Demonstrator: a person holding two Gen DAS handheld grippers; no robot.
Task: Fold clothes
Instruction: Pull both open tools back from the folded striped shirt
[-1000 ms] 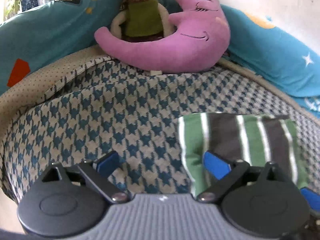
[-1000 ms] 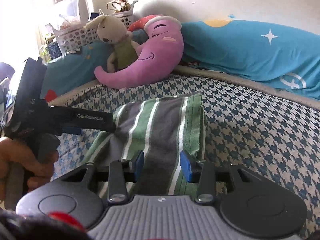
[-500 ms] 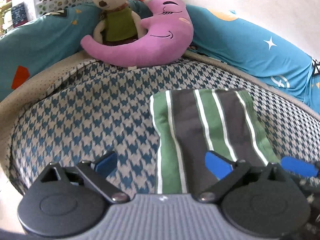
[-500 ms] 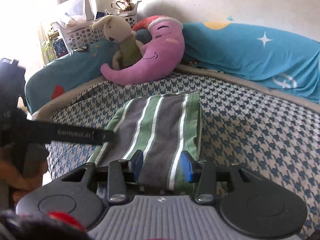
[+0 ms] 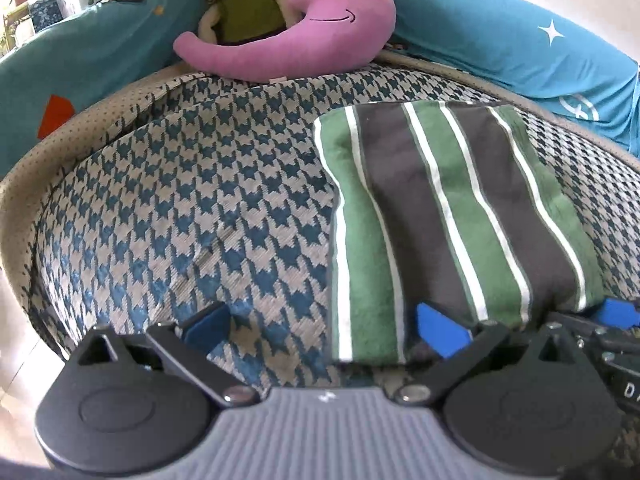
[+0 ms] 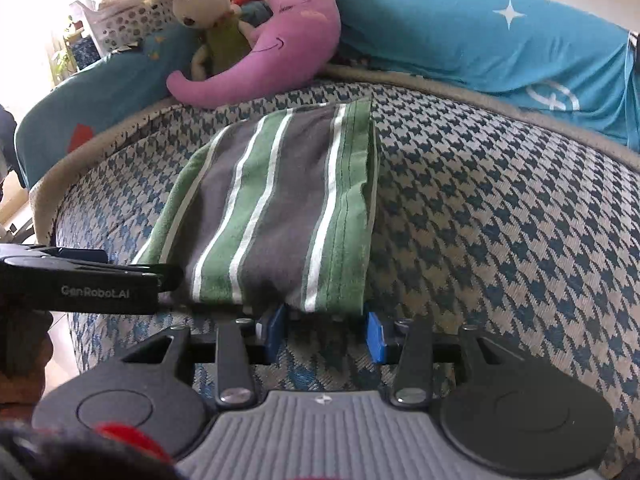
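The folded striped garment [image 5: 448, 216] lies flat on the houndstooth bed cover [image 5: 192, 216], right of centre in the left wrist view. The left gripper [image 5: 324, 326] has its jaws spread wide, straddling the garment's near left corner. The right gripper [image 6: 324, 330], jaws released, sits at the near edge, seemingly just short of touching. A purple moon pillow [image 6: 272, 60] rests at upper left.
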